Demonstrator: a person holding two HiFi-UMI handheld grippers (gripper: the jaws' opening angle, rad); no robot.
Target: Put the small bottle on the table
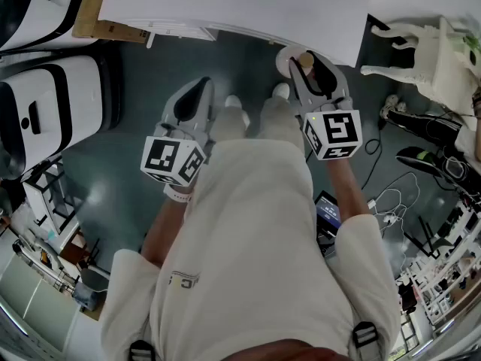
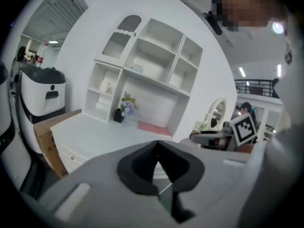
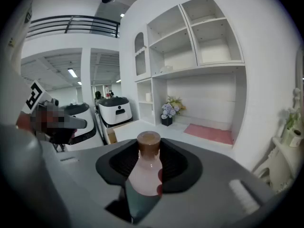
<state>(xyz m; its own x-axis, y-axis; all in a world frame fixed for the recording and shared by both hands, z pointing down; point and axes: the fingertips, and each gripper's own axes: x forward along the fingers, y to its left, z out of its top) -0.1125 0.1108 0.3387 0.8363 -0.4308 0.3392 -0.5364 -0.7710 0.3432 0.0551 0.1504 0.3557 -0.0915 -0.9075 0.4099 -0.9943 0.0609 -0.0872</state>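
A small pale-pink bottle [image 3: 146,171] with a brown cap stands upright between the jaws of my right gripper [image 3: 148,167], which is shut on it. In the head view the bottle's cap [image 1: 306,59] shows at the tip of the right gripper [image 1: 316,71], just short of the white table's [image 1: 240,6] near edge. My left gripper [image 1: 192,102] hangs lower and to the left over the dark floor; its jaws [image 2: 158,167] are shut with nothing between them. The white table top [image 2: 95,134] lies ahead of both grippers.
A white shelf unit [image 3: 199,51] stands on the table with a small flower pot [image 3: 167,113] and a pink mat [image 3: 209,132]. White machines [image 1: 52,100] and a cardboard box [image 1: 105,21] stand at left. A white ornate stand [image 1: 421,55] and cables [image 1: 398,201] lie at right.
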